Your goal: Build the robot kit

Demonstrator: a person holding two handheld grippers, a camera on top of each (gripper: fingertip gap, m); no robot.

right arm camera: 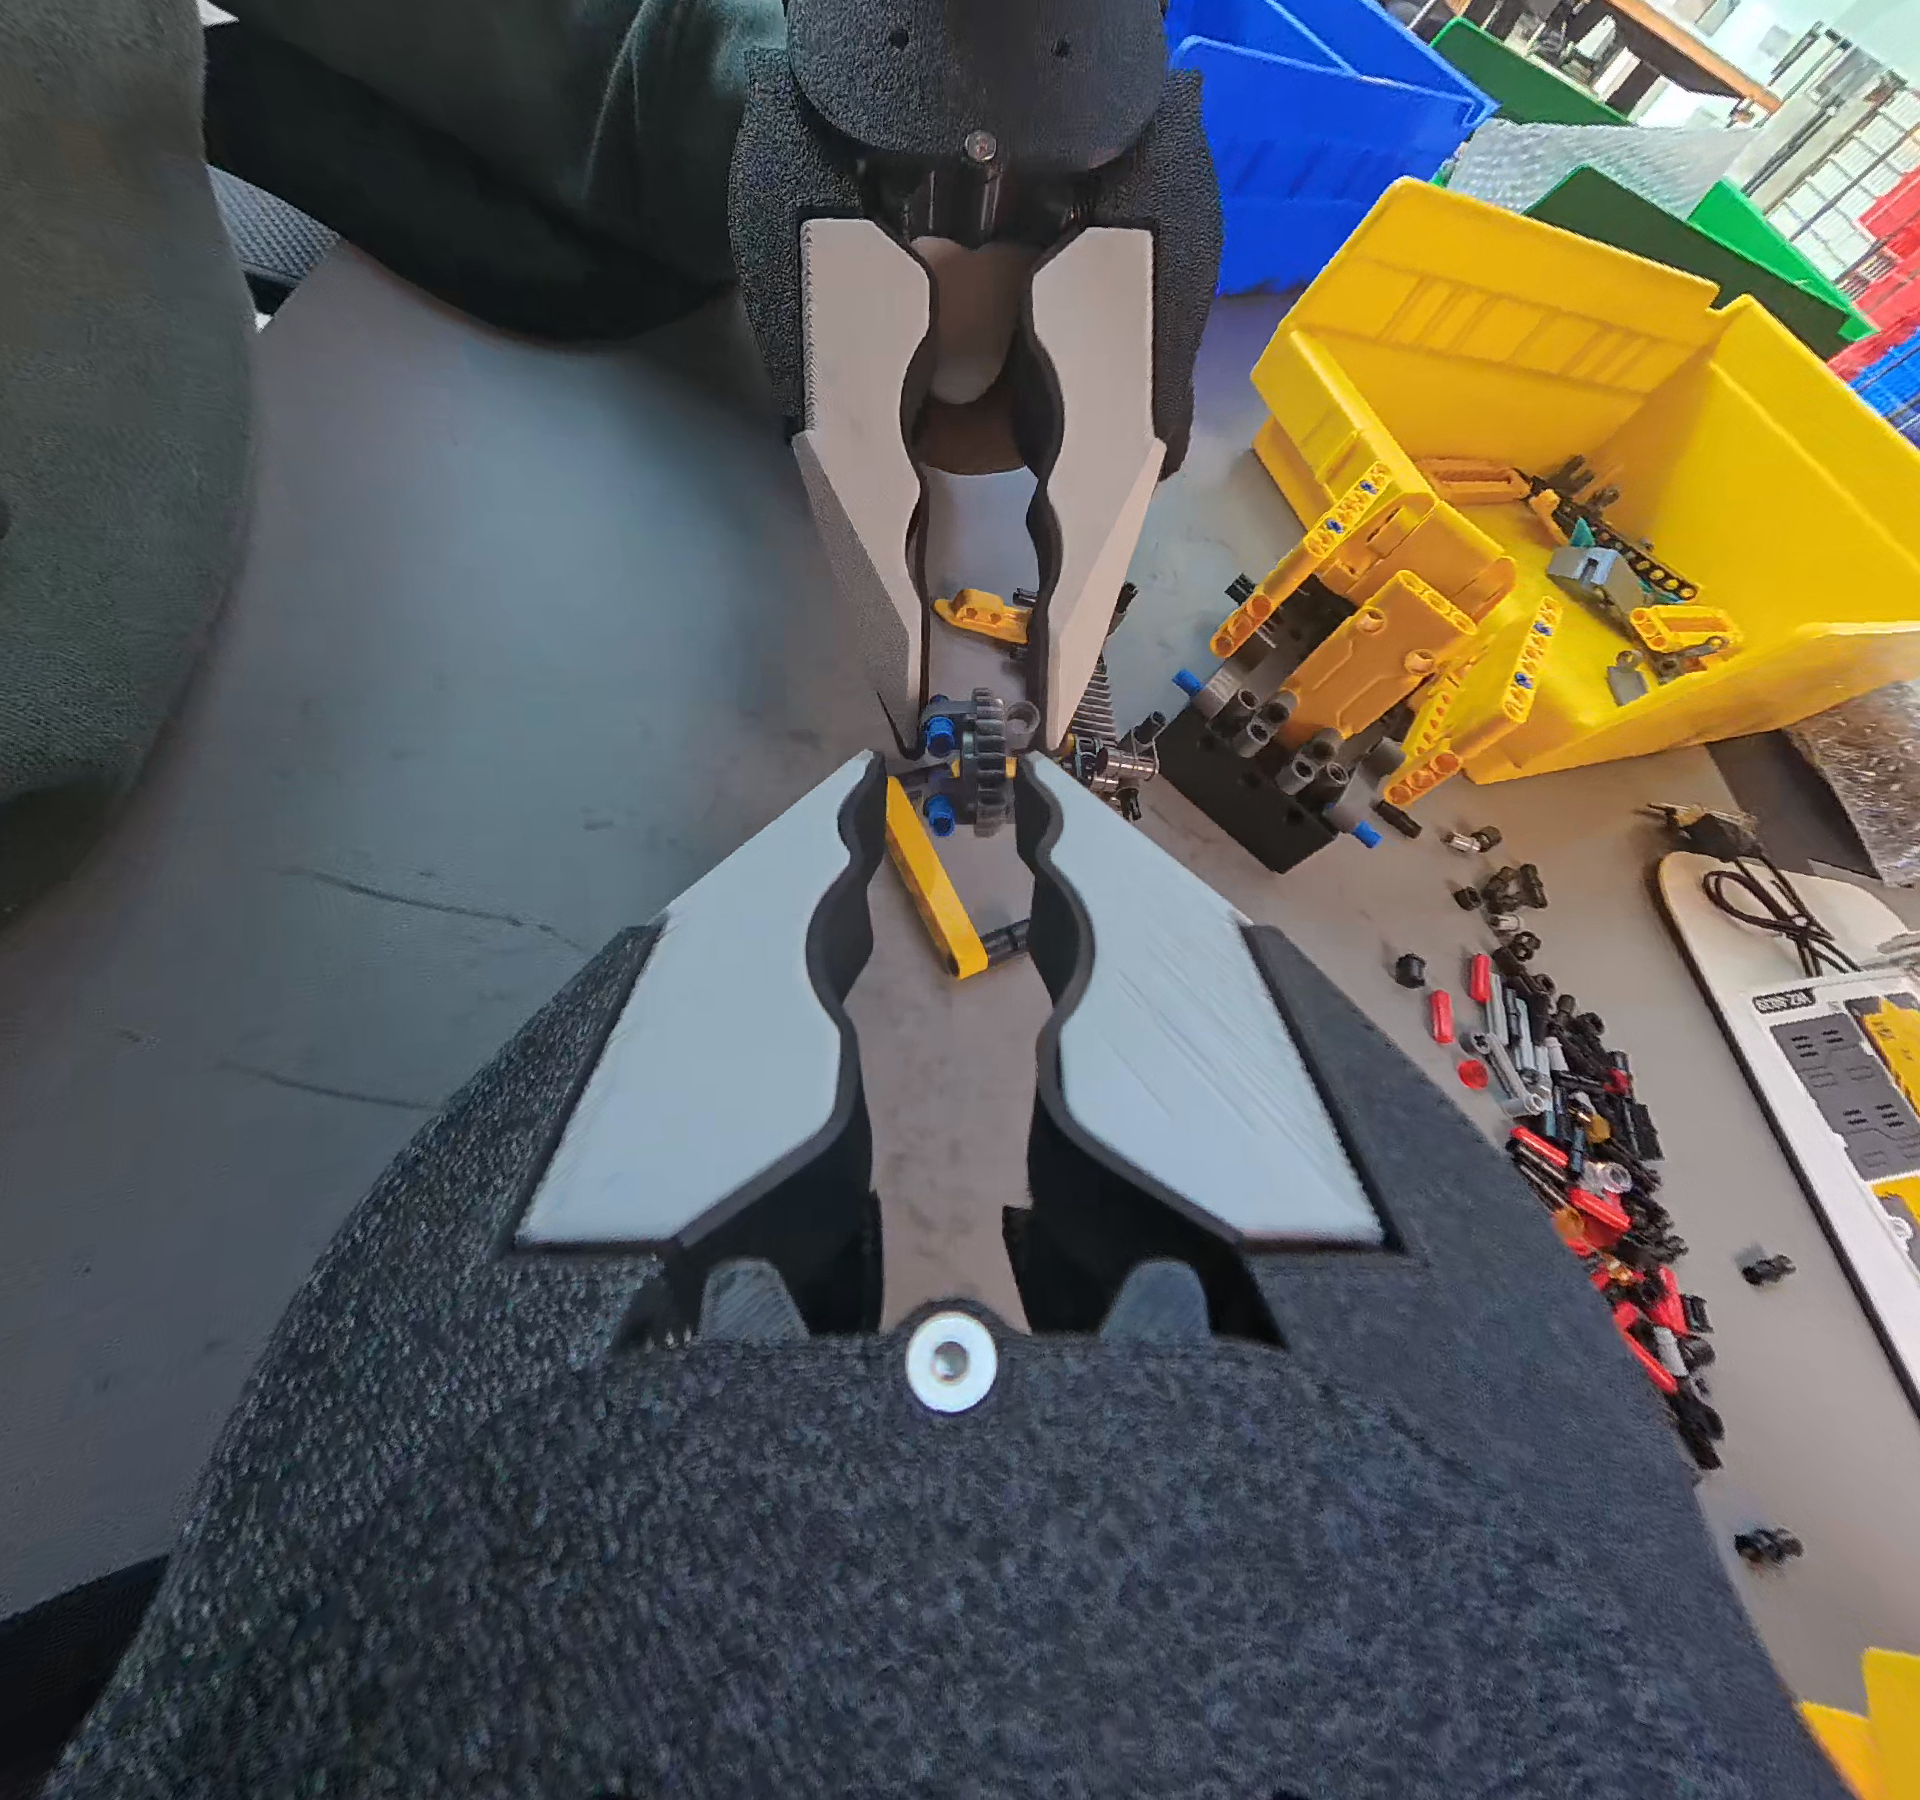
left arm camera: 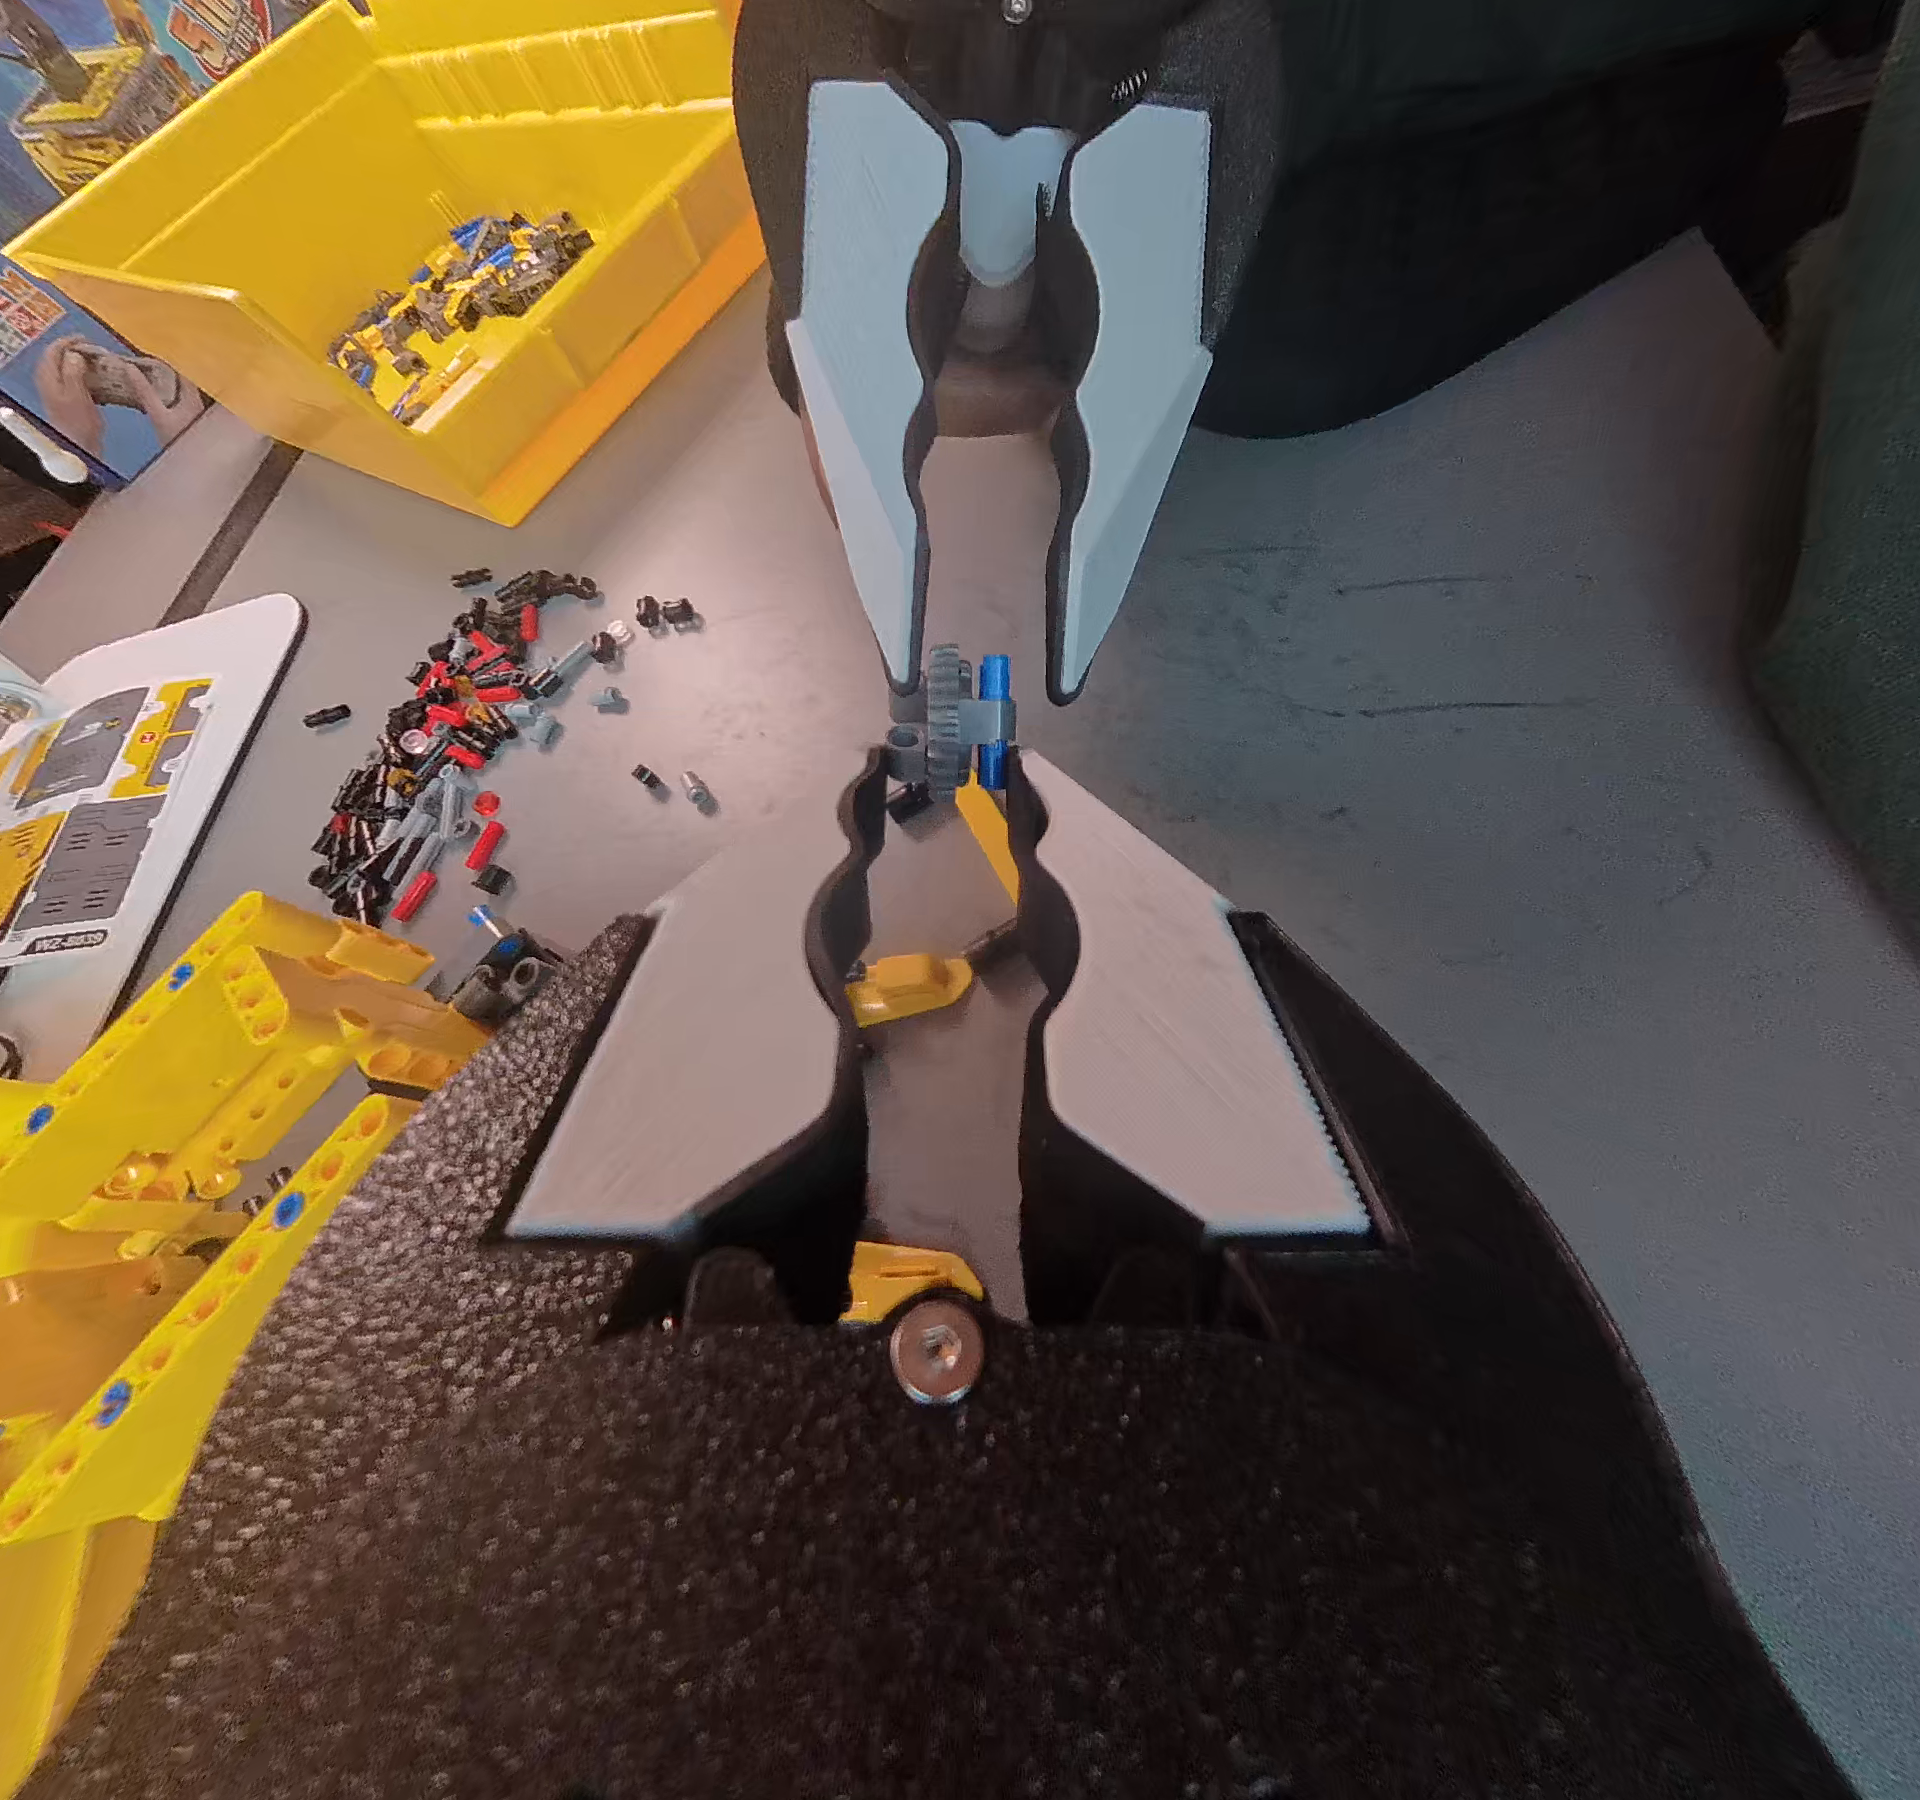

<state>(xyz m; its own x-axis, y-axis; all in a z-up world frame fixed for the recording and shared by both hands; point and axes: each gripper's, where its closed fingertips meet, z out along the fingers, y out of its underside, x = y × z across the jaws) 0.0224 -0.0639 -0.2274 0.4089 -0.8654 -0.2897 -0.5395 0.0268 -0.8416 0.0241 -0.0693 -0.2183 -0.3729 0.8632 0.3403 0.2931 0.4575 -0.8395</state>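
Above the grey tabletop point(left arm camera: 1455, 711), the two grippers meet tip to tip around a small building-brick sub-assembly point(left arm camera: 951, 727): a dark gear point(left arm camera: 943, 716) on a grey connector, blue pins point(left arm camera: 994, 711) and a yellow beam point(right arm camera: 930, 877) hanging below. The left gripper point(left arm camera: 951, 763) is closed on its lower end. The right gripper point(left arm camera: 977, 685) brackets the upper end, one fingertip against the grey connector; whether it truly pinches is hard to tell. The sub-assembly looks partly built. Loose red, black and grey pins point(left arm camera: 436, 763) lie well apart beside an instruction sheet point(left arm camera: 125, 763), with a larger yellow model point(right arm camera: 1382, 670) and yellow bins point(left arm camera: 343, 223) nearby.
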